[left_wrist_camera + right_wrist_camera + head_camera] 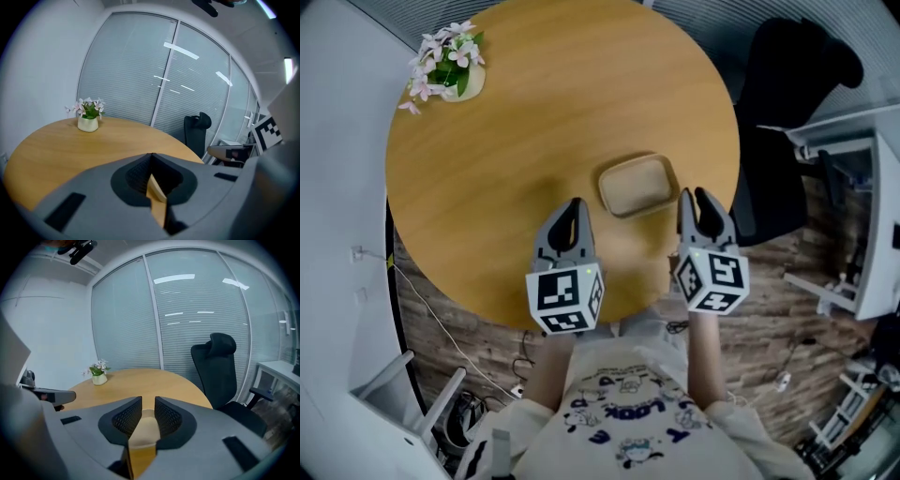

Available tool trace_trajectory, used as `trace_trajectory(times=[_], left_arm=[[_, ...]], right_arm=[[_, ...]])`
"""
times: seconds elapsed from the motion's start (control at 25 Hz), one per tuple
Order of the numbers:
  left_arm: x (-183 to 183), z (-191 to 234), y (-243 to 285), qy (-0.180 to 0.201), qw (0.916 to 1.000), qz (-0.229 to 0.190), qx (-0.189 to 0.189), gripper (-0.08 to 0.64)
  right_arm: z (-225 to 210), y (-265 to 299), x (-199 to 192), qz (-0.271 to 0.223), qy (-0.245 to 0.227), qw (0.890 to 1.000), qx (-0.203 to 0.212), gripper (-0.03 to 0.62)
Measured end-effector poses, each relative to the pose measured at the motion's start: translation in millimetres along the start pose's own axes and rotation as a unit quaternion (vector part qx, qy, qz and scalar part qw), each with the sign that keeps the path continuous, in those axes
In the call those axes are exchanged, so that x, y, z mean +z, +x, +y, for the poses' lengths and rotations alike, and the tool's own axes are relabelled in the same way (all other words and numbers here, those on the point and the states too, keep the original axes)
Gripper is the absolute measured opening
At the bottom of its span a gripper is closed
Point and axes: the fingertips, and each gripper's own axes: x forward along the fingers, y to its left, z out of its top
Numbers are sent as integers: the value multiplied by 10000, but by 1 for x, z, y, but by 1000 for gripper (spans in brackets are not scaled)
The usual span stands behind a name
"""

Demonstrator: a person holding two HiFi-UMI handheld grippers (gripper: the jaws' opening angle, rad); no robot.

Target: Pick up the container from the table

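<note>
A shallow beige container (pixel 636 185) lies on the round wooden table (pixel 516 131), near its front edge. My left gripper (pixel 576 204) hovers just left of and in front of the container, jaws closed together and empty; in the left gripper view (pixel 151 155) a sliver of the container (pixel 157 193) shows below the tips. My right gripper (pixel 695 195) sits at the container's right corner, jaws a narrow gap apart. In the right gripper view (pixel 148 401) the container (pixel 143 430) shows through that gap, not clamped.
A small pot of pink flowers (pixel 448 67) stands at the table's far left edge. A black office chair (pixel 787 112) is beyond the table on the right, next to a white desk (pixel 848 150). Cables run over the wood floor (pixel 450 337) below.
</note>
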Motion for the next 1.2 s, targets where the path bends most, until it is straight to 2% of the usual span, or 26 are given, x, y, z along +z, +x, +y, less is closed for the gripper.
trace_trajectory(times=[0.64, 1.2], left_arm=[[-39, 8, 44, -176, 9966, 639, 494, 2], [-75, 16, 58, -466, 9912, 1013, 718, 2]], right_arm=[[-28, 61, -44, 822, -72, 9957, 409, 84], [-31, 94, -88, 1439, -189, 9874, 636, 84]])
